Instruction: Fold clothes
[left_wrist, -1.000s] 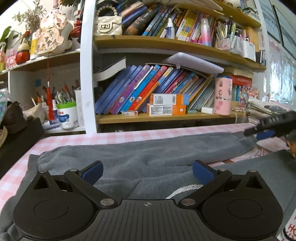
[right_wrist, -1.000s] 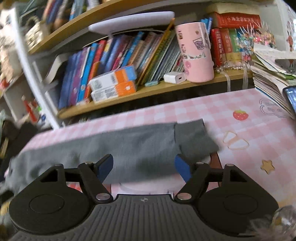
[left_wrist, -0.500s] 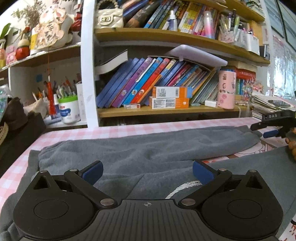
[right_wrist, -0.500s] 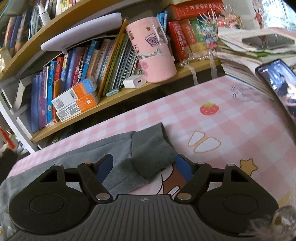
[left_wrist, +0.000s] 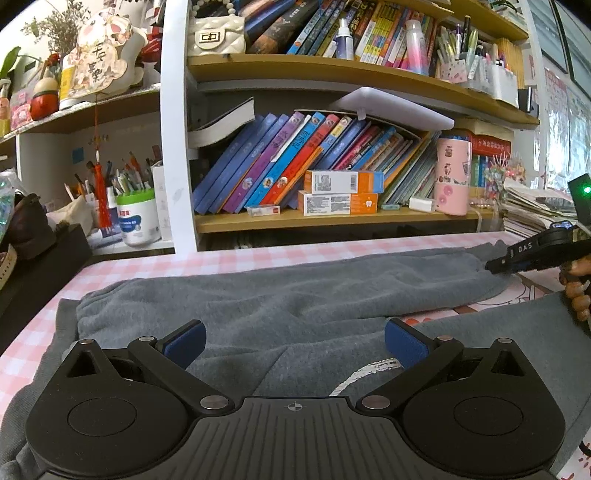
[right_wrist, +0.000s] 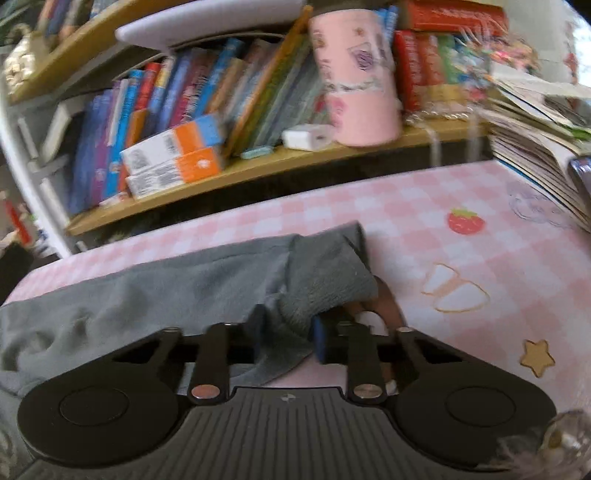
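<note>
A pink-and-white checked tablecloth (right_wrist: 436, 192) covered the table, printed with a strawberry (right_wrist: 465, 220) and a star (right_wrist: 537, 357). Behind it, the wooden bookshelf (left_wrist: 332, 220) held leaning books (left_wrist: 280, 162), two stacked orange-and-white boxes (left_wrist: 341, 192), a white charger (left_wrist: 422, 204) and a pink cylindrical container (left_wrist: 453, 176) (decorated with stickers). A green-lidded tub of pens (left_wrist: 137, 216) stood in the left compartment, and a stack of papers (left_wrist: 535, 210) lay at the right.

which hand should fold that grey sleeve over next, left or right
Right. The right tongs are already pinched on the sleeve cuff; the left tongs hover open over the sweatshirt body, gripping nothing.
</note>
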